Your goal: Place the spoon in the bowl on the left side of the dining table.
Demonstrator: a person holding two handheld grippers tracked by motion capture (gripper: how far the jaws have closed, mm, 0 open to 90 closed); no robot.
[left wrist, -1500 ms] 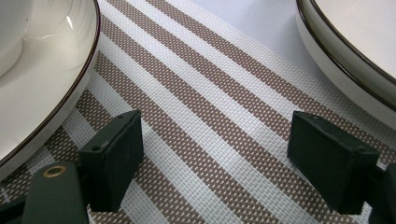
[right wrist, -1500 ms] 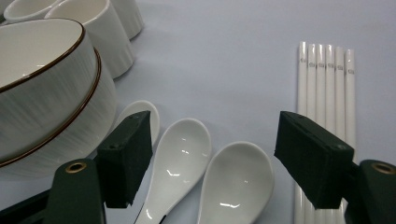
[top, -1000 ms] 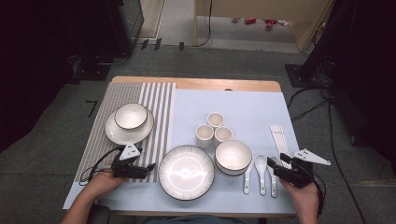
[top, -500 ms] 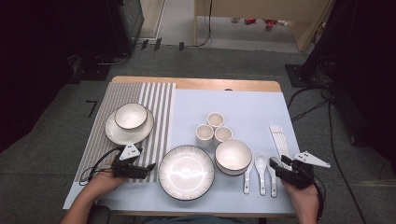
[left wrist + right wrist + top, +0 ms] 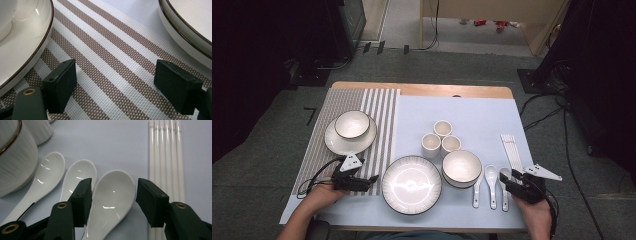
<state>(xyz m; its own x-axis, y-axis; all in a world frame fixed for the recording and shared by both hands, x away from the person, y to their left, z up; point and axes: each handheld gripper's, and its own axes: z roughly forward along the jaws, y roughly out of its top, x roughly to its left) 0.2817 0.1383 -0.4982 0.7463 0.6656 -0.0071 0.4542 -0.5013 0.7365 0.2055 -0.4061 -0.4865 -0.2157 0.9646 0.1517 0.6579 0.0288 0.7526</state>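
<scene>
Change: your right gripper (image 5: 112, 195) has just been closing its jaws around the rightmost spoon (image 5: 110, 197); pads not yet pressing.
Spoon: glossy white ceramic, oval bowl, just left of the white chopsticks (image 5: 166, 157).
Left gripper (image 5: 115, 82): jaws spread over the woven striped placemat (image 5: 110, 62), unmoved.
</scene>
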